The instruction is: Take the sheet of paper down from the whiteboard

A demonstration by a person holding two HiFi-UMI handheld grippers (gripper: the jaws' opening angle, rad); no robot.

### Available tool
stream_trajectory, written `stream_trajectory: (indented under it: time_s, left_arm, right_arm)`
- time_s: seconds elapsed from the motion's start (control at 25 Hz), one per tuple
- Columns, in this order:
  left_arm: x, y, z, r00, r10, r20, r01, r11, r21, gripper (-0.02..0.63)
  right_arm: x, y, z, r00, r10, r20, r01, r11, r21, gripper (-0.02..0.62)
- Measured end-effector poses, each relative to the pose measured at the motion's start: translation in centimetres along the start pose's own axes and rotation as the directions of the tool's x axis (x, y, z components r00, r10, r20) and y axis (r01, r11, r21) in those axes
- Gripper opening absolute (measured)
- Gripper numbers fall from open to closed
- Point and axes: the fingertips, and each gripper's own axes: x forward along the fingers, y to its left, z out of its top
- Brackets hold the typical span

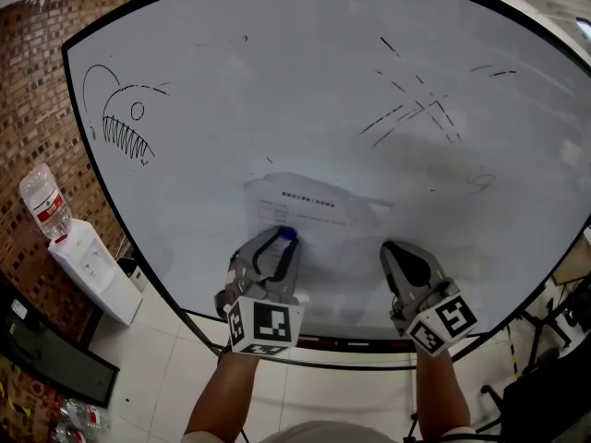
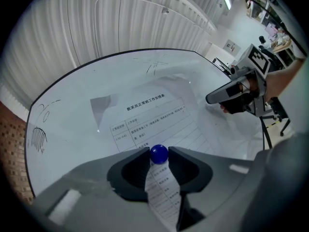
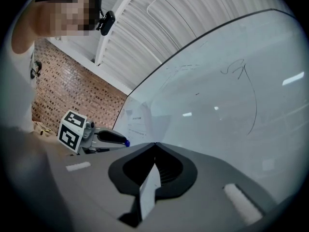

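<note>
Whiteboard [image 1: 277, 90] upright and filling the head view. A toothy fish doodle [image 1: 125, 118] sits at its upper left, loose marker strokes at upper right.

Sheet of paper [image 1: 309, 209]: printed form, lying on the lower middle of the whiteboard. It is just above and between the two grippers. Its upper left corner curls away from the surface, and its right part bulges off the board.

Blue magnet [image 1: 287, 233]: small round ball on the lower left part of the sheet, pinning it to the board.

Left gripper [image 1: 284, 240]: pointed at the board with the tips at the magnet. In the left gripper view the magnet [image 2: 159, 153] sits squarely between the jaw tips, and each tip lies against one side of it. The jaws stand wide, held apart by the ball. A strip of the printed sheet [image 2: 154, 110] runs down through the gap below the magnet.

Right gripper [image 1: 395, 247]: at the sheet's right side, well apart from the magnet. In the right gripper view the jaw tips are pressed together. A white edge of the sheet [image 3: 149, 187] is pinched between them and hangs down through the jaw opening.

Surroundings: brick wall [image 1: 28, 81] left of the board, and a white water dispenser [image 1: 88, 266] carrying a bottle [image 1: 44, 201] on tiled floor [image 1: 175, 340].
</note>
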Motion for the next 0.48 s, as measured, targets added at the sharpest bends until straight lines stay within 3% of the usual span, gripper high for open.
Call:
stream_trajectory:
  time_s: [0.08,0.2,0.48]
  left_arm:
    - [0.0,-0.1,0.0,1.000,-0.004,0.001,0.004,1.000,-0.003,0.129]
    - [0.0,-0.1,0.0,1.000,-0.008,0.002,0.008,1.000,-0.009,0.129]
    - [0.0,-0.1,0.0,1.000,-0.012,0.002,0.012,1.000,-0.010,0.129]
  right_arm:
    - [0.2,0.1,0.7,1.000,0.000,-0.003,0.000,0.999,-0.042,0.018]
    - [1.0,0.2,1.6,0.999,-0.017,-0.038,0.012,0.992,-0.128,0.097]
    - [3.1,0.9,2.9,0.997,-0.014,-0.070,0.002,0.984,-0.177,0.100]
